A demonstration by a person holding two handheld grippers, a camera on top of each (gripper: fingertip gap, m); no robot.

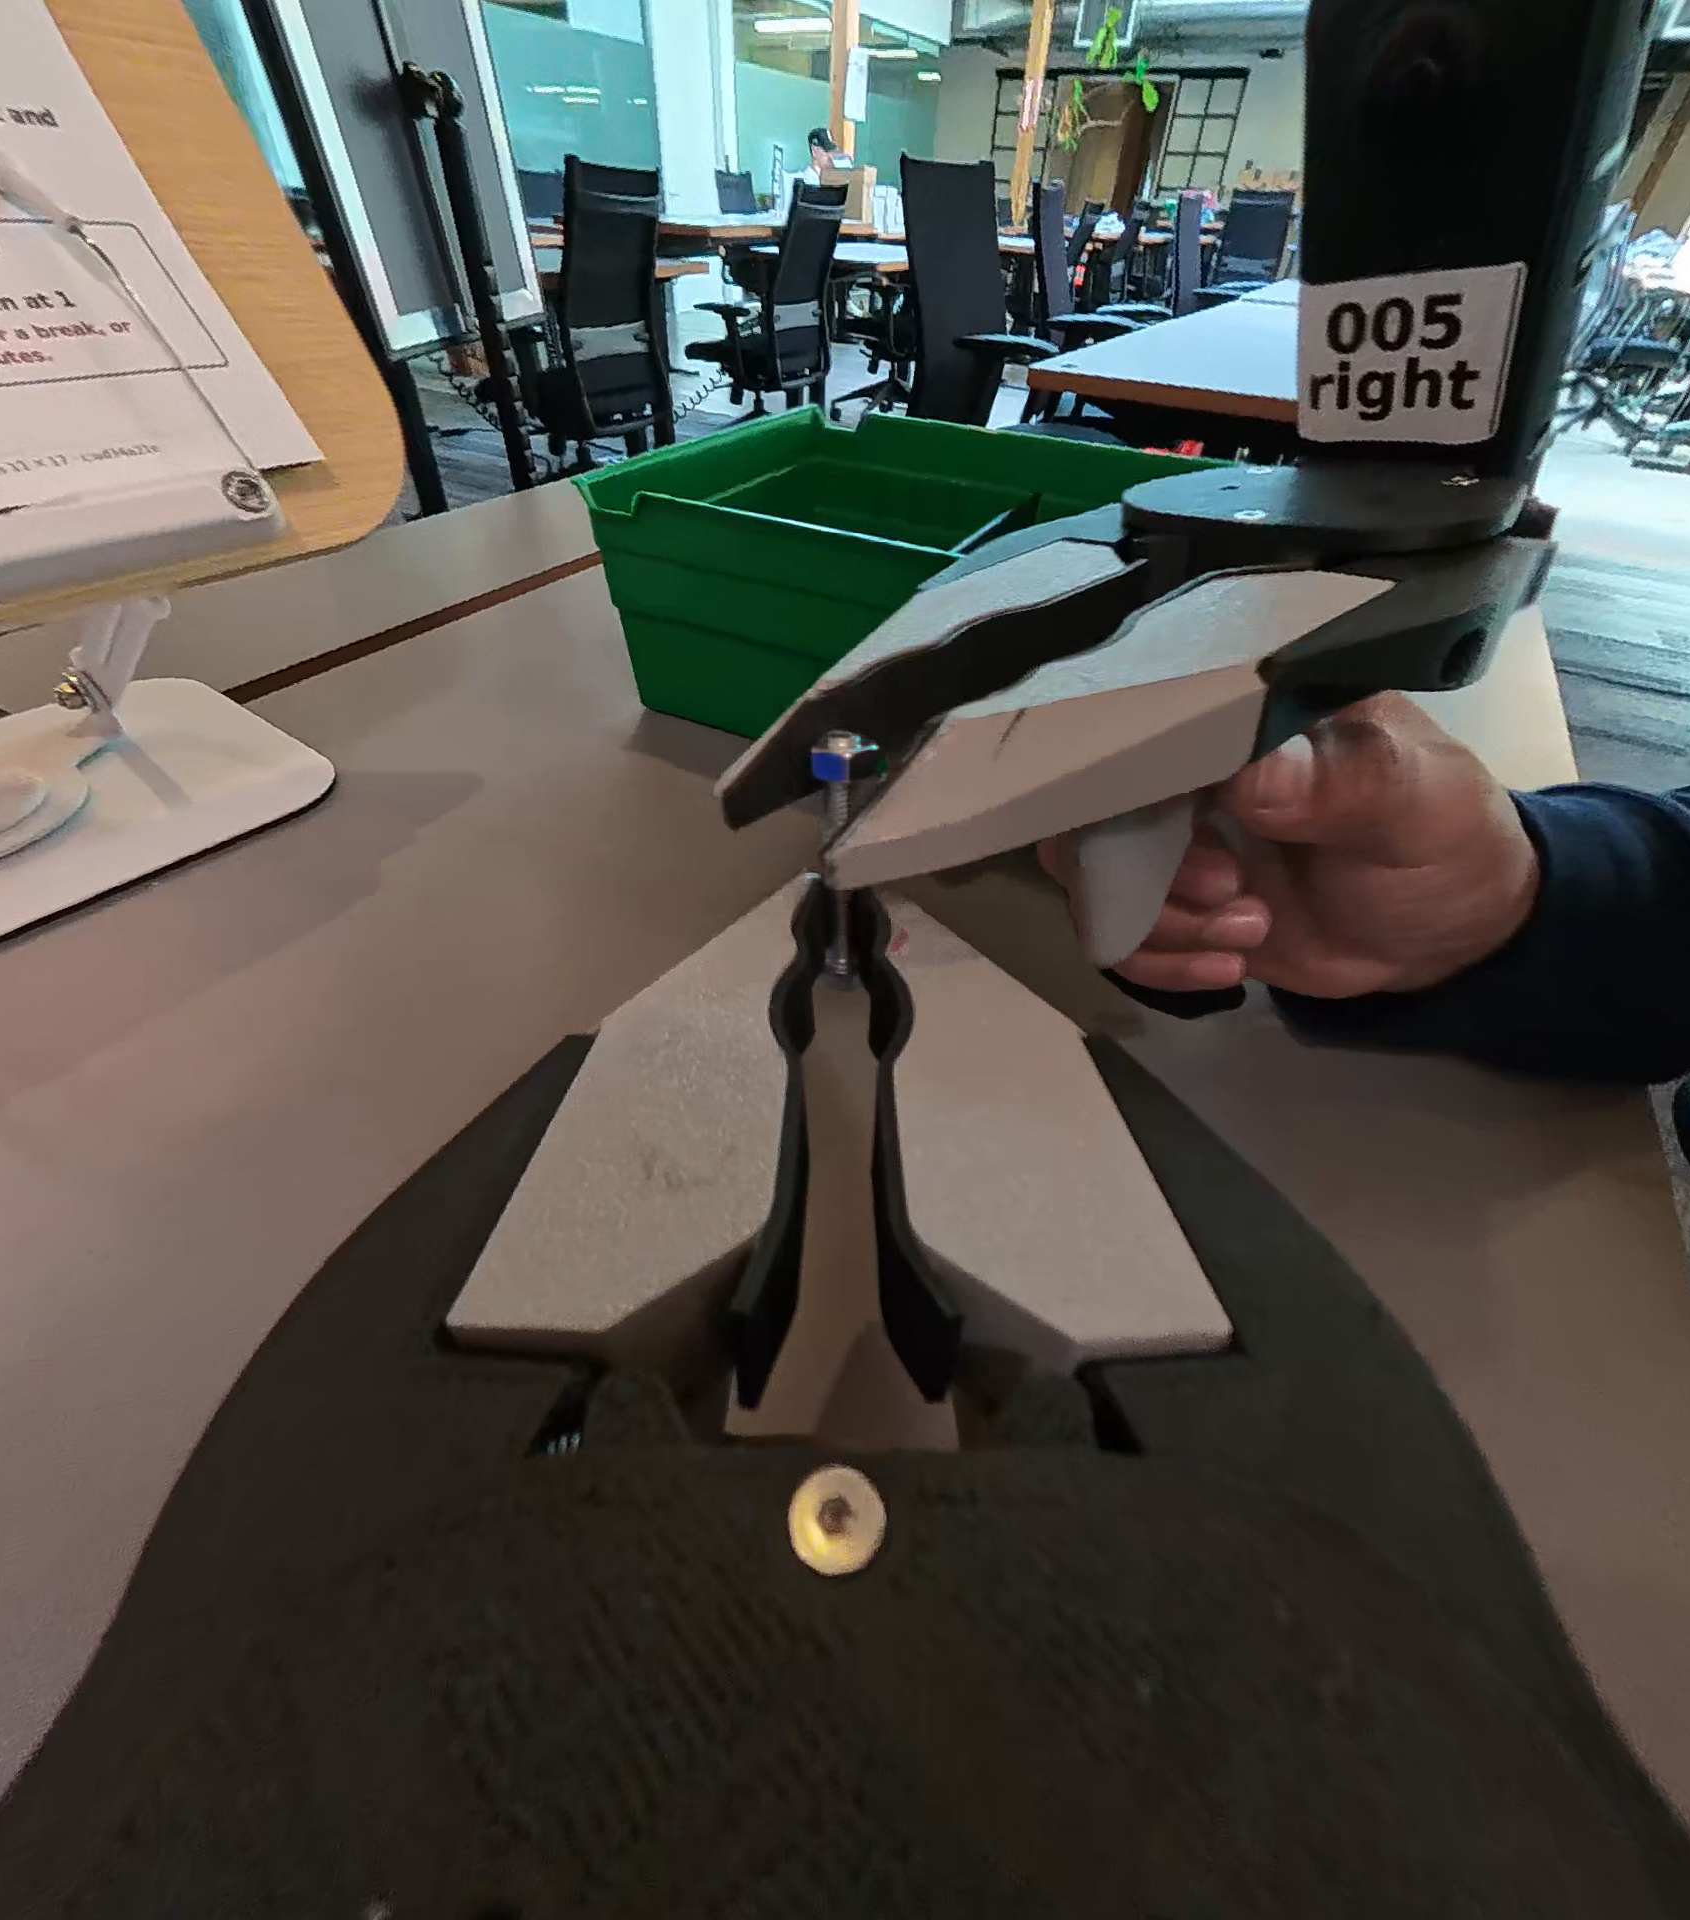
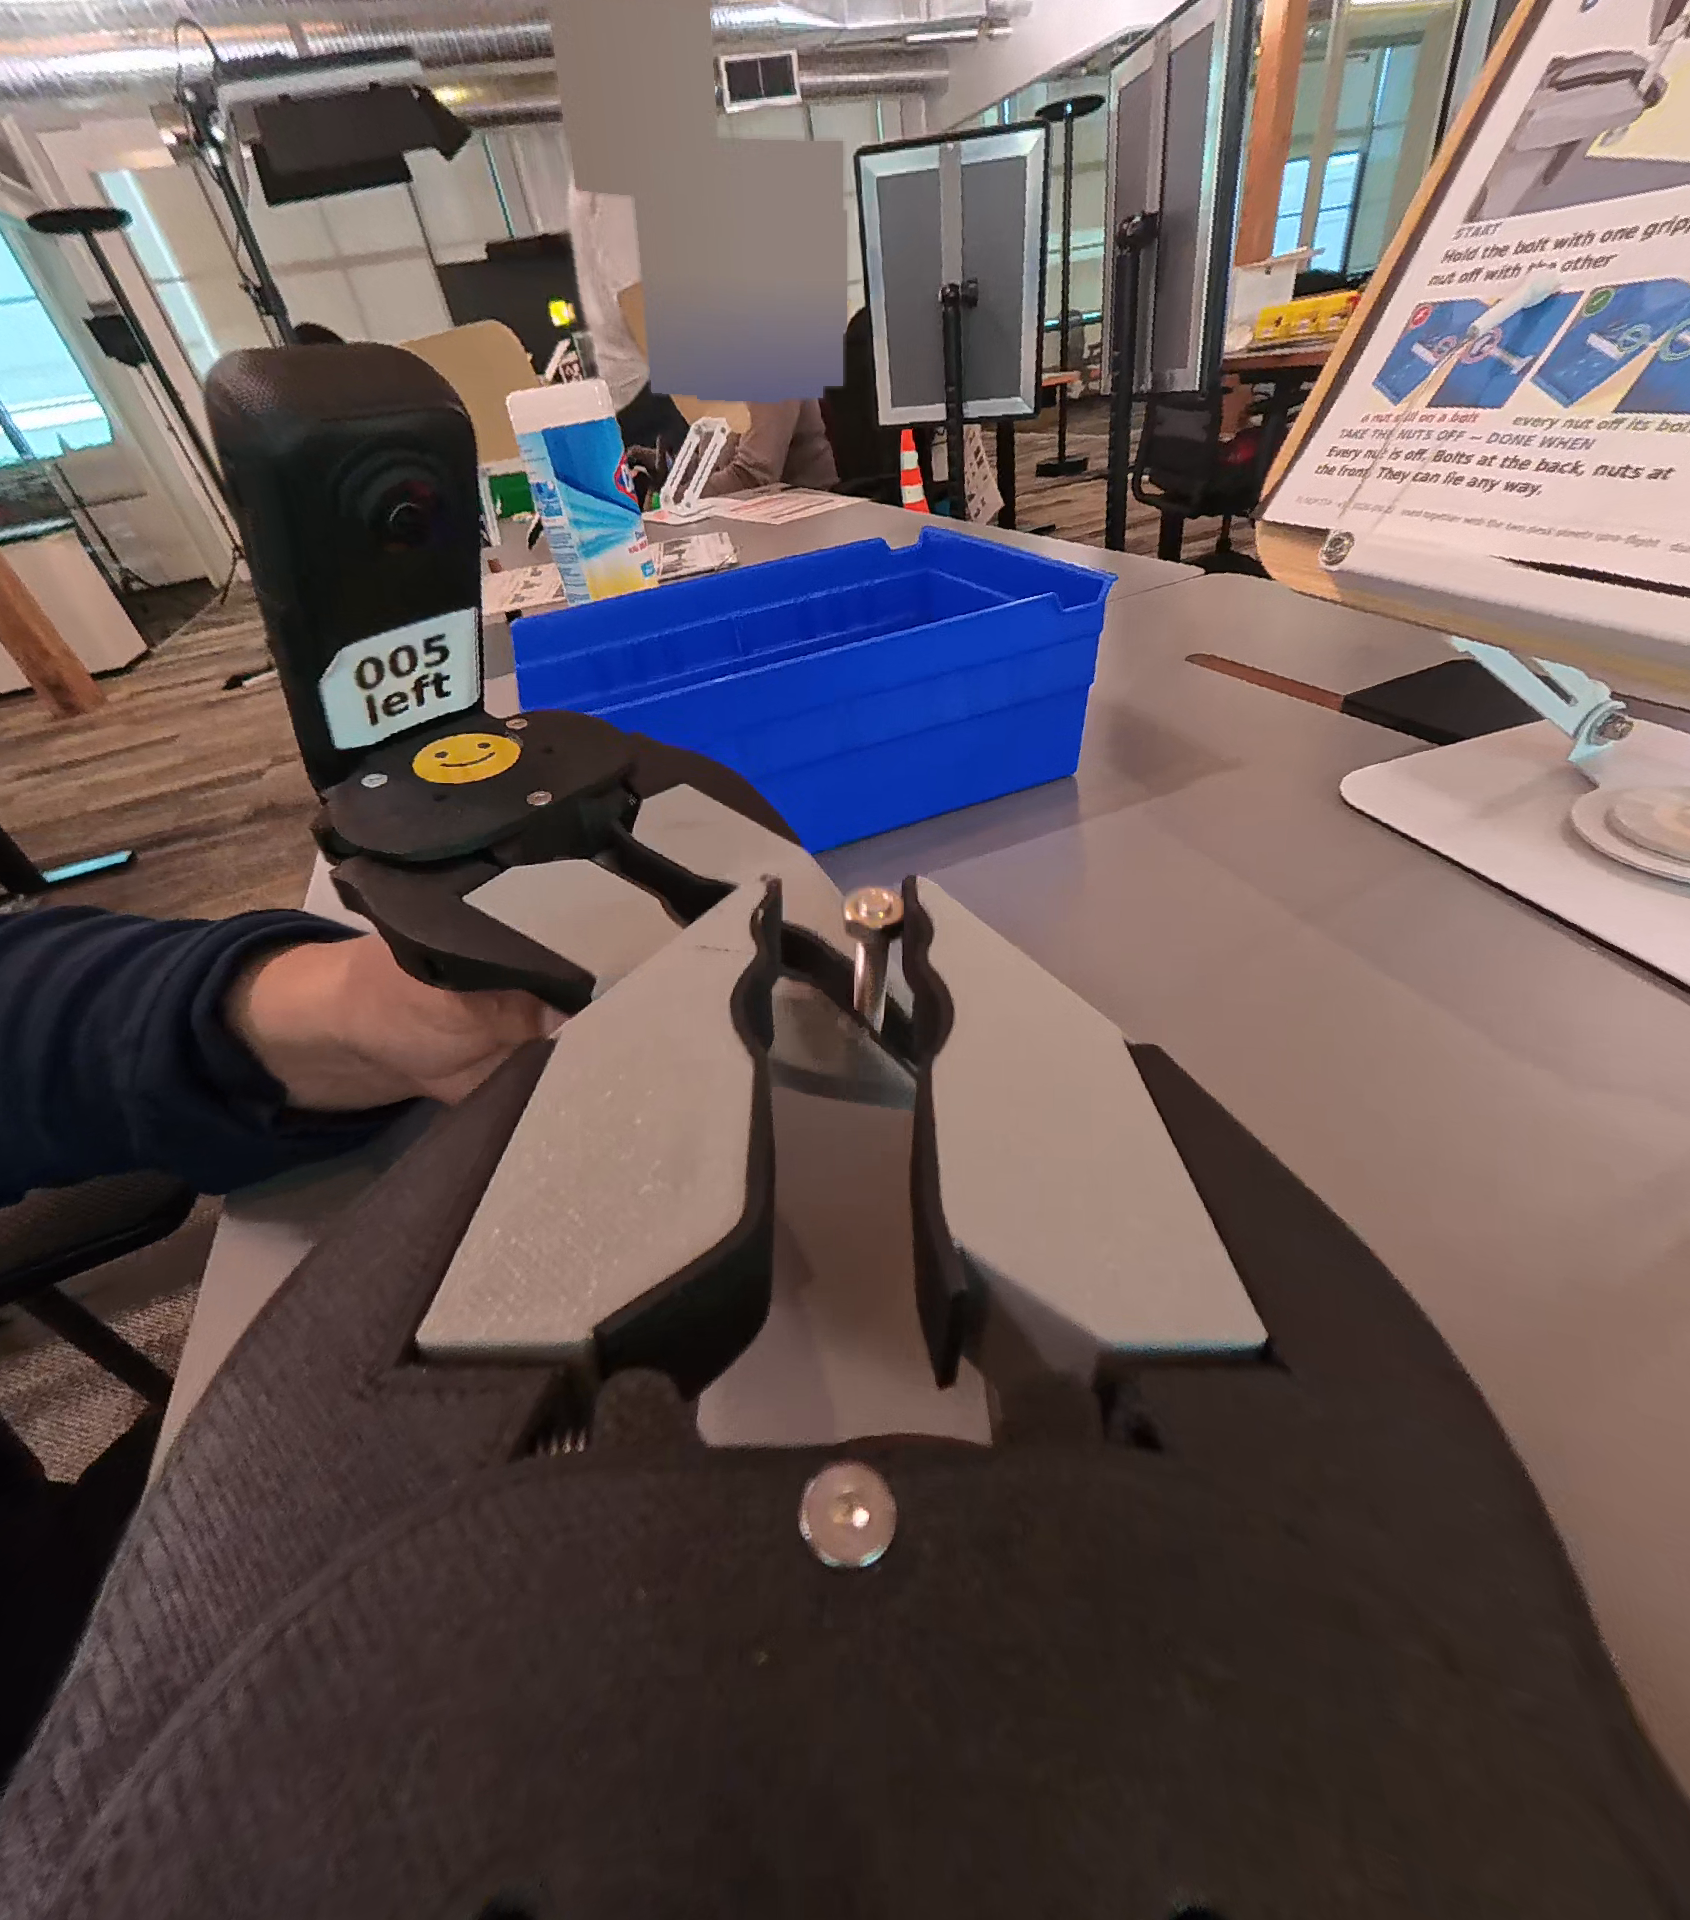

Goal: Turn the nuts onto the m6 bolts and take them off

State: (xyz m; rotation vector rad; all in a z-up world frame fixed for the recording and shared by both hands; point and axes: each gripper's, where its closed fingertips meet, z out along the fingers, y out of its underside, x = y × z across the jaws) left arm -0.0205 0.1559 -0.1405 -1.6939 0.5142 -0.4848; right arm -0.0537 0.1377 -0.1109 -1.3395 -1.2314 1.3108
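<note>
In the left wrist view my left gripper [image 1: 839, 951] is shut on the lower shaft of a silver bolt [image 1: 837, 831], which stands upright above the grey table. A nut [image 1: 846, 753] with a blue insert sits at the bolt's top end. My right gripper [image 1: 799, 821] comes in from the right, one finger on each side of the nut. In the right wrist view the right gripper [image 2: 841, 914] has its jaws slightly apart around the nut [image 2: 872, 909]. The right finger is against the nut and a gap shows on the left. The left gripper [image 2: 825, 1039] lies underneath.
A green bin [image 1: 768, 582] stands behind the grippers in the left wrist view. A blue bin [image 2: 820, 707] stands behind them in the right wrist view. An instruction board on a white stand [image 2: 1599, 810] is at the table's far side. A wipes canister [image 2: 581, 488] stands beyond the blue bin. My left and right fingertips are right by each other.
</note>
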